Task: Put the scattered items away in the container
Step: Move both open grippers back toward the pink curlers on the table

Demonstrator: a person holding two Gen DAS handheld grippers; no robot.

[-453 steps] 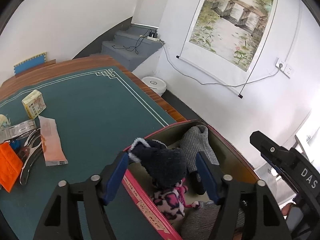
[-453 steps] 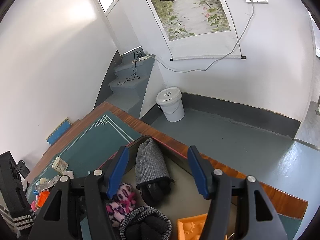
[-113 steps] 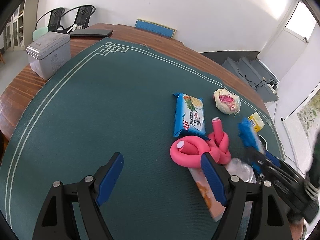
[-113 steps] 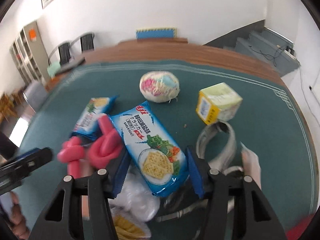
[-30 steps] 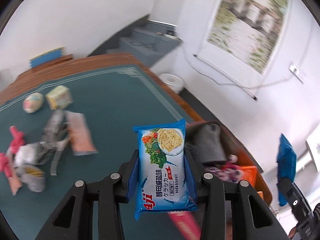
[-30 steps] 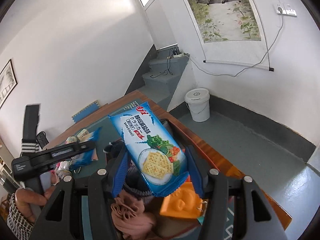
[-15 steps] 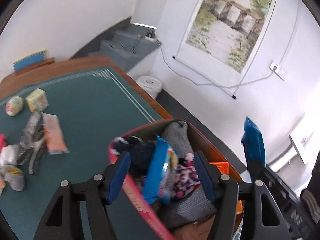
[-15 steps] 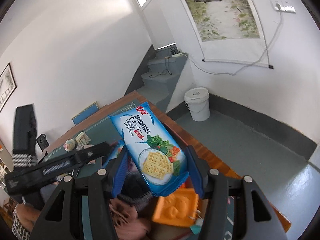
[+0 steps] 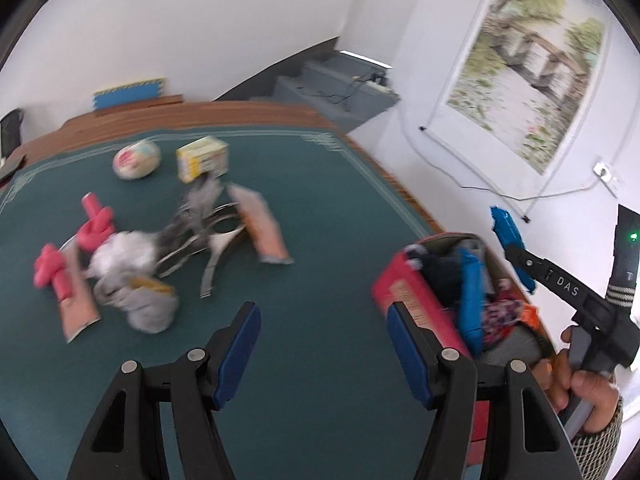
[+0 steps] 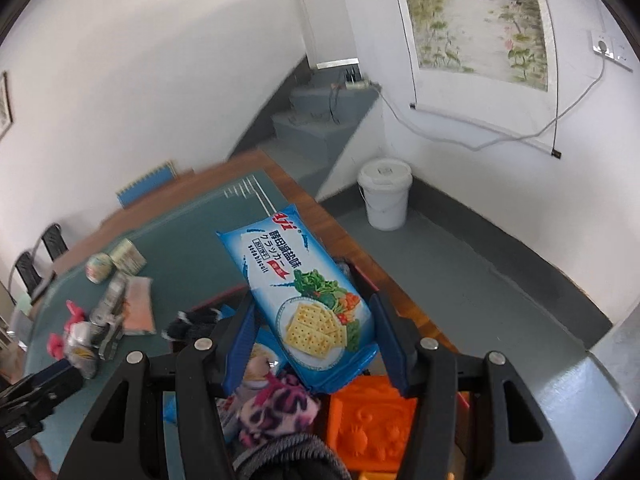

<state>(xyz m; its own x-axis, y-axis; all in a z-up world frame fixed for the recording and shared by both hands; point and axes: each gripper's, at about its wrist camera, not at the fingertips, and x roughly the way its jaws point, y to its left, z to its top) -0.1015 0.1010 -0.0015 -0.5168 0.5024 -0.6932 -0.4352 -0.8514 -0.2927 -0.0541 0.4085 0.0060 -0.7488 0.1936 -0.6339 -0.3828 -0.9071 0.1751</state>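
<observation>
Blue-padded jaws of the right gripper (image 10: pixel 312 340) clamp a blue plastic cracker packet (image 10: pixel 298 300) above the red-rimmed container (image 9: pixel 404 292) of soft clothing, where a second blue packet (image 9: pixel 470 296) stands on edge. The left gripper (image 9: pixel 322 350) gapes empty over the green table mat (image 9: pixel 320 220), with scattered items (image 9: pixel 160 240) nearby.

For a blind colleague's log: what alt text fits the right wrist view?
The right tongs grip a blue cracker pack above a box already holding an orange tray and a pink fleece. More clutter lies on the green table behind.
</observation>
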